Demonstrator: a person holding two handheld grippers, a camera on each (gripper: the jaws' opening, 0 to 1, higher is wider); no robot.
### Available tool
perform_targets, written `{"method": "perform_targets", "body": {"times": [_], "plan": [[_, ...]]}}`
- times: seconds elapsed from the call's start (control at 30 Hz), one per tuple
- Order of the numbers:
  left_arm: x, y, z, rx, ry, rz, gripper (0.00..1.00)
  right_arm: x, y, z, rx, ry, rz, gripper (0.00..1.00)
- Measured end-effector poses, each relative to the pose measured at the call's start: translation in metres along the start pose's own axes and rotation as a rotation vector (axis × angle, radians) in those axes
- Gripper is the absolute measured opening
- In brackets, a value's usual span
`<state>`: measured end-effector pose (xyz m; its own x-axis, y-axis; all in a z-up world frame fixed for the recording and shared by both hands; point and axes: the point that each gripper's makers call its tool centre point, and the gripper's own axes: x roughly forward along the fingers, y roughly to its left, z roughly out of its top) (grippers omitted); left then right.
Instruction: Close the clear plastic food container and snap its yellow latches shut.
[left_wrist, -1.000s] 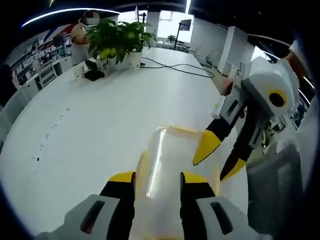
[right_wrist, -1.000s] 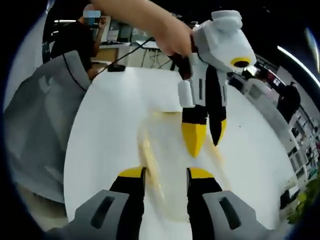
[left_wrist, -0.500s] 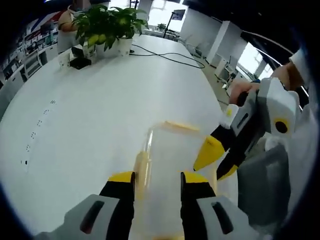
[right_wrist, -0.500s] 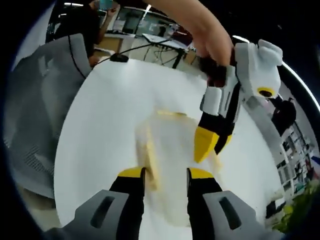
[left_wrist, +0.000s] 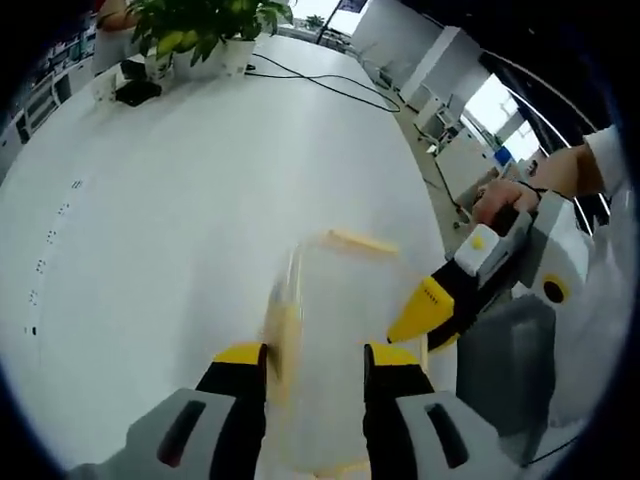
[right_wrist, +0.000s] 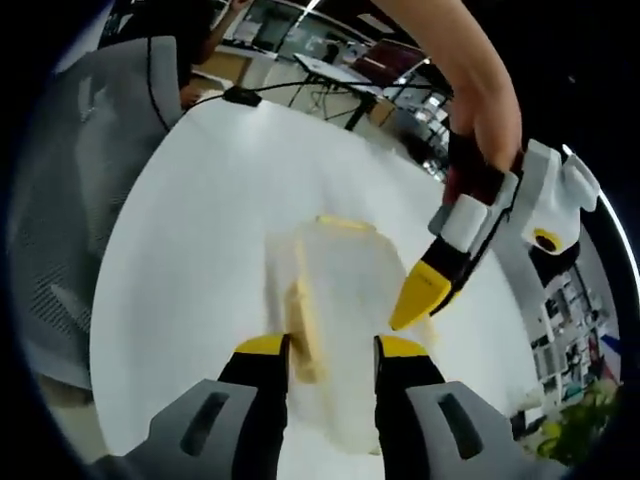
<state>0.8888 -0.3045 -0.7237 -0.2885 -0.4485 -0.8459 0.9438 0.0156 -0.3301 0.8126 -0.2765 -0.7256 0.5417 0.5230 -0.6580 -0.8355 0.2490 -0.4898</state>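
The box (left_wrist: 335, 340) sits on the desk (left_wrist: 150, 230) straight ahead of both tools. The left tool (left_wrist: 315, 362) and right tool (right_wrist: 328, 350) stand parted, holding nothing. An off-centre push on a latch (right_wrist: 303, 330) could skid the light box away.

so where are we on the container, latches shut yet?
Looks done: the lid sits on the clear plastic food container on the white table. In hand: the right tool tips touch its long side, the left tool the opposite side. Left: the yellow latch beside the right tool's own jaws is blurred, so I cannot tell whether it is snapped; check every latch.
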Motion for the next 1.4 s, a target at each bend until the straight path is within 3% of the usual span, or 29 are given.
{"method": "perform_targets", "body": {"times": [0.4,0.97,1.1,1.13,1.17,1.4], "plan": [[0.004,-0.004,0.002,-0.011,0.034,-0.03,0.32,0.003,-0.003,0.0,-0.008,0.021,-0.032,0.28],[0.006,-0.003,0.001,-0.022,0.116,-0.018,0.31,0.004,-0.006,-0.003,0.004,0.049,-0.038,0.25],[0.008,-0.008,0.001,-0.003,0.131,-0.038,0.3,0.001,-0.001,-0.008,0.001,0.057,-0.02,0.26],[0.01,-0.017,-0.005,-0.052,0.157,-0.081,0.3,0.002,0.001,-0.005,0.013,0.044,-0.014,0.26],[0.015,-0.013,-0.003,-0.023,0.136,-0.067,0.31,0.001,0.001,-0.005,0.006,0.046,-0.013,0.26],[0.019,-0.016,-0.002,-0.031,0.141,-0.072,0.32,0.004,0.0,0.0,0.005,0.039,-0.014,0.26]]}}
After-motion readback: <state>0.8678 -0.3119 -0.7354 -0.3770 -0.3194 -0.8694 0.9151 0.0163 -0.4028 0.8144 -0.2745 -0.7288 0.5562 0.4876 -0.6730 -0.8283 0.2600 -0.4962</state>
